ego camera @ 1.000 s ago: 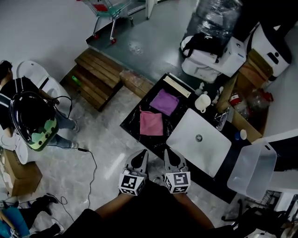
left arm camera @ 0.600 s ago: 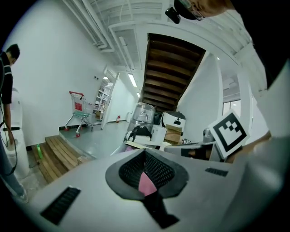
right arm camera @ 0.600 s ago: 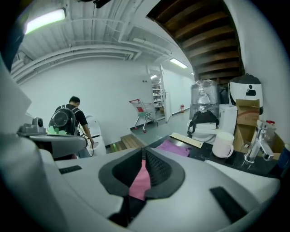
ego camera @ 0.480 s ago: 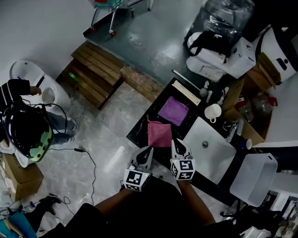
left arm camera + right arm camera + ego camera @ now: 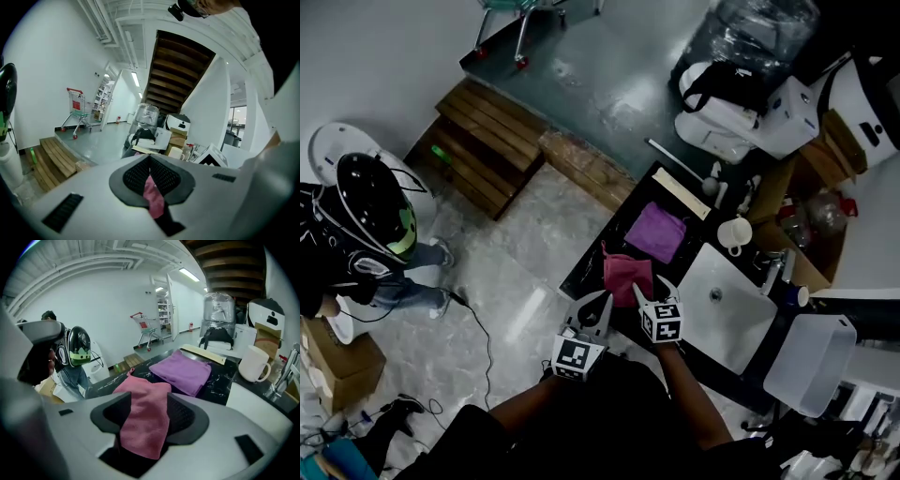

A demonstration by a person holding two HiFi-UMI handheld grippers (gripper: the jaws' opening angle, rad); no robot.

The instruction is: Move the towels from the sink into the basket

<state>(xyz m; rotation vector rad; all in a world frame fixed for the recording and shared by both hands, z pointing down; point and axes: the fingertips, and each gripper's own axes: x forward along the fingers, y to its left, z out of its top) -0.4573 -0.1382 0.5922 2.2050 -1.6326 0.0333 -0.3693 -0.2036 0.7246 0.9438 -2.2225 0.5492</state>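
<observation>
Right gripper [image 5: 656,286]: spread, jaws just opened; pink towel [image 5: 628,274] shows between them, pads not pressing. Likely lined up to pinch its near edge.
Left gripper [image 5: 600,302]: pressed together, empty, idle at counter's [image 5: 587,268] front edge.
Purple towel [image 5: 656,232]: behind pink towel, both left of sink [image 5: 727,314].
Basket [image 5: 811,361]: beyond sink's right edge.

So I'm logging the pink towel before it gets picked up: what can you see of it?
The pink towel looks like soft, nubby cloth, folded to a rough square, with one far corner peaking up. It lies flat on the black counter, beside the purple towel and outside the sink. The right gripper has just been opening its jaws, which stand either side of the towel's near edge without pressing it.
</observation>
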